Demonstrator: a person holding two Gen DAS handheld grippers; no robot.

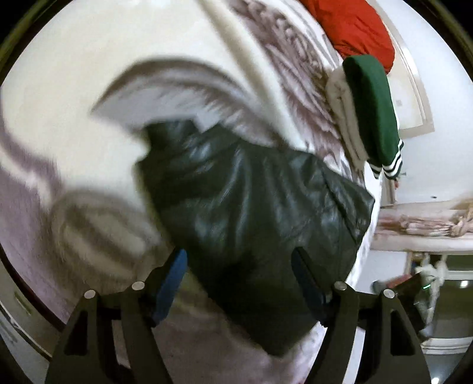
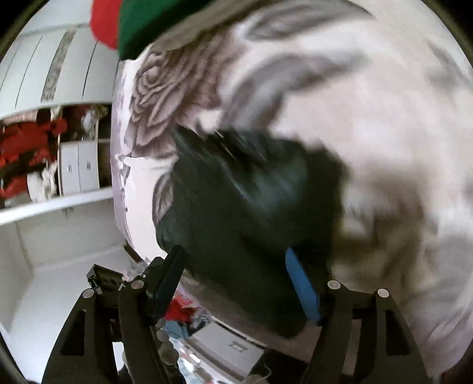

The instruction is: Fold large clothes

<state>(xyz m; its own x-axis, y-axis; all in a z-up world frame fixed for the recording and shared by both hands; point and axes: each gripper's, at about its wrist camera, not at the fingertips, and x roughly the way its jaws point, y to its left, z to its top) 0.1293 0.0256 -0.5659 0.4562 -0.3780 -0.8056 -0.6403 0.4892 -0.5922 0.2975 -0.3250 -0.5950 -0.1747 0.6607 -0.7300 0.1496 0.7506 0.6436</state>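
A folded black leather jacket (image 1: pixel 251 212) lies on a bed with a white and grey floral bedspread (image 1: pixel 88 88). My left gripper (image 1: pixel 239 280) is open just above the jacket's near end, with a blue-padded finger (image 1: pixel 171 283) on each side of it. In the right wrist view the same jacket (image 2: pixel 236 206) is blurred by motion. My right gripper (image 2: pixel 239 283) is open over its near edge, and the blue pad (image 2: pixel 304 289) sits to the right. Neither gripper holds anything.
A folded green garment with white stripes (image 1: pixel 375 118) and a red one (image 1: pixel 354 26) lie stacked at the far edge of the bed, over a folded cream cloth (image 1: pixel 343 112). White wardrobes and shelves (image 2: pixel 59 162) stand beside the bed. A bench (image 1: pixel 422 230) is at right.
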